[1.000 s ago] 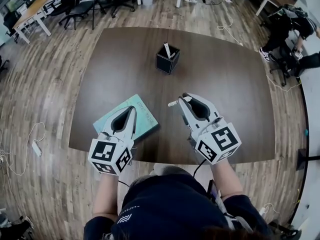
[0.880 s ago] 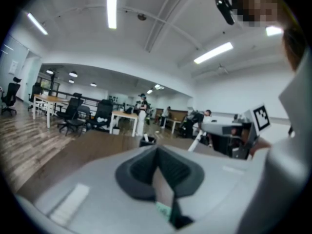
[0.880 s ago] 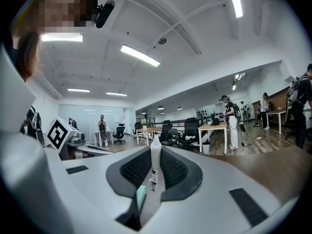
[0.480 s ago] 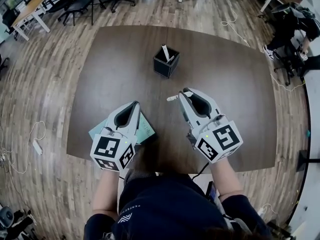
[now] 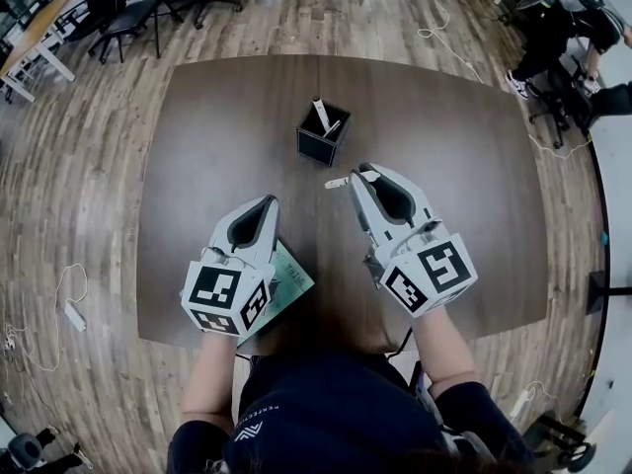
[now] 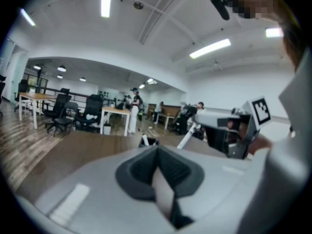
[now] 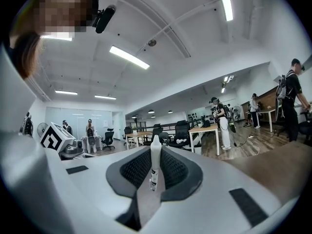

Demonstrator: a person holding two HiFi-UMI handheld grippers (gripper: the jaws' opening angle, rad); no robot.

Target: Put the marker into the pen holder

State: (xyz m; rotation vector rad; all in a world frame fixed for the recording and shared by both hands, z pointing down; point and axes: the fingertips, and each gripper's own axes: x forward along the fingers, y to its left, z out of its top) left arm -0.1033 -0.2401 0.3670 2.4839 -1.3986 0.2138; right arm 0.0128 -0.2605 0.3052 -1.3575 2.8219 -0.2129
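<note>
The black square pen holder (image 5: 323,136) stands on the brown table (image 5: 454,146) with white pens leaning in it. My right gripper (image 5: 361,177) hangs just short of the holder and to its right. It is shut on a white marker (image 5: 340,181), whose end sticks out to the left. In the right gripper view the marker (image 7: 155,161) stands upright between the dark pads. My left gripper (image 5: 266,204) is shut and holds nothing, hovering over the table nearer the front. In the left gripper view the holder (image 6: 148,141) shows just past the closed jaws.
A teal book (image 5: 287,284) lies at the table's front edge, partly under my left gripper. Office chairs (image 5: 128,8) and desks stand on the wooden floor beyond the table. A person (image 5: 568,28) sits at the far right. Cables trail on the floor.
Both grippers have moved forward towards the pen holder, the right one keeping hold of the marker. The left gripper has moved off the book's far end.
</note>
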